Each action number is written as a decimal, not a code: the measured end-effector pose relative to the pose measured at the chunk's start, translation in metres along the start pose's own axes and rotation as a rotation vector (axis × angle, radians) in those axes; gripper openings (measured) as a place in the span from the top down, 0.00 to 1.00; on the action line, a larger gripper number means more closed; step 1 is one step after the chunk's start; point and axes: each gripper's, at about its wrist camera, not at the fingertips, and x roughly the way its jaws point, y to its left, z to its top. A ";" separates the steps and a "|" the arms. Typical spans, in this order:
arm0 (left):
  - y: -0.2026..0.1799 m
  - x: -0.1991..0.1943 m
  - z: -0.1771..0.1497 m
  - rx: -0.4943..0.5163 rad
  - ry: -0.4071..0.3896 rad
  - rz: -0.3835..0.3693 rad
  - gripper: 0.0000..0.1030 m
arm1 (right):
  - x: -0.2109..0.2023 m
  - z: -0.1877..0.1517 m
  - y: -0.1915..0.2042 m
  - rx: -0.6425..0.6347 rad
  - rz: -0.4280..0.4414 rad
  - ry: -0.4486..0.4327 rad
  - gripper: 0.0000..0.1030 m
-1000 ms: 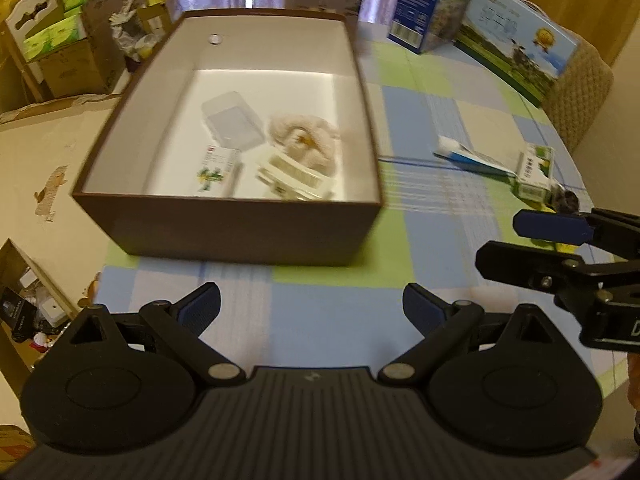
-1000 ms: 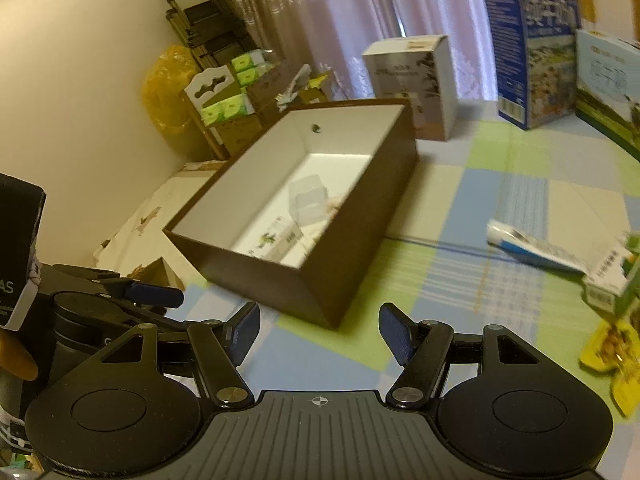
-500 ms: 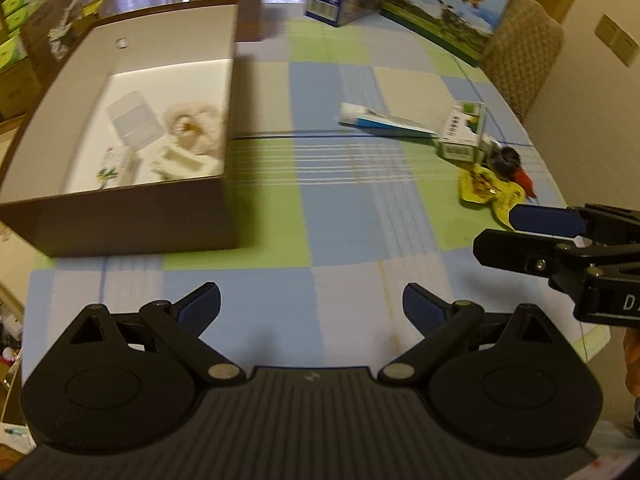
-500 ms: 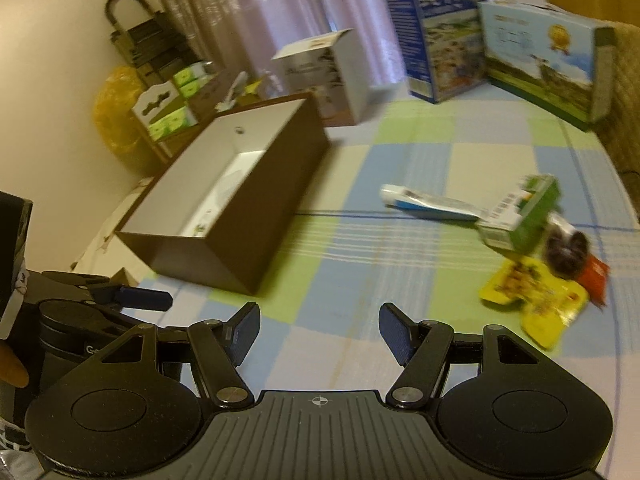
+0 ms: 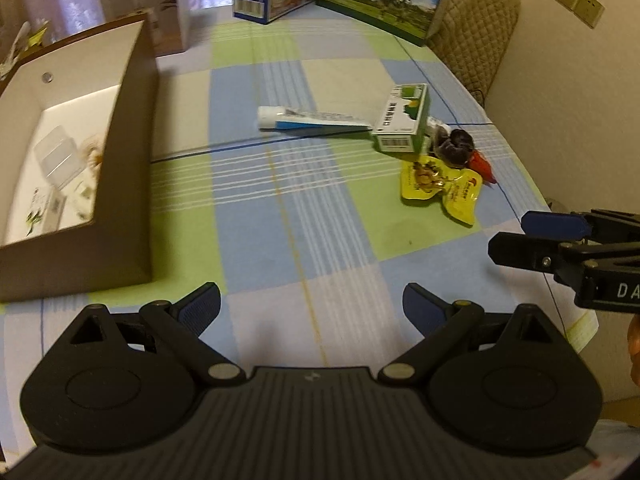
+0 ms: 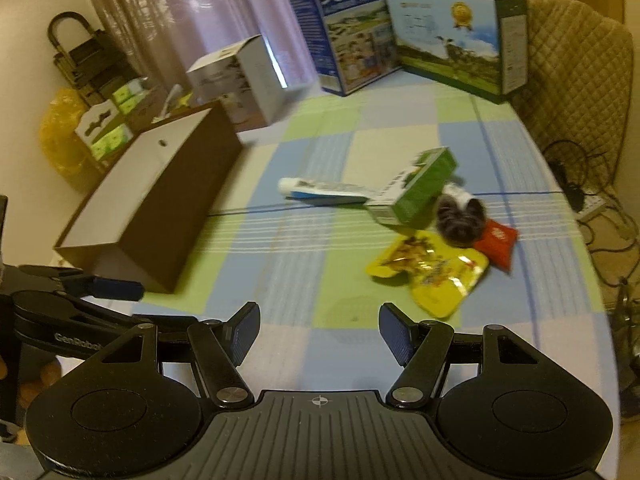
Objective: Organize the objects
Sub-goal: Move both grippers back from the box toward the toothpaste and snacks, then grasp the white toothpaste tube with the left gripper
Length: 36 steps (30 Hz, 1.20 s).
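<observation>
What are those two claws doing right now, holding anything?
Left claw: open, holding nothing.
Right claw: open, holding nothing.

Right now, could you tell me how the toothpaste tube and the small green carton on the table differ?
The toothpaste tube is flat, long and tapered, white and blue; the small green carton is boxy, green and white, with a barcode on its end. The tube lies clear of the snack packets; the carton sits against them. Both lie on the checked tablecloth, outside the brown box, touching each other.
</observation>
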 end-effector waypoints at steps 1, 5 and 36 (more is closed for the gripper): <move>-0.002 0.002 0.001 0.006 -0.002 -0.003 0.07 | 0.001 0.000 -0.003 0.000 -0.007 -0.001 0.39; -0.007 0.013 0.010 0.024 -0.005 0.000 0.07 | 0.005 -0.001 -0.012 -0.017 -0.043 -0.007 0.39; -0.018 0.156 0.132 0.571 -0.043 0.091 0.16 | 0.063 0.011 -0.085 0.043 -0.209 0.027 0.39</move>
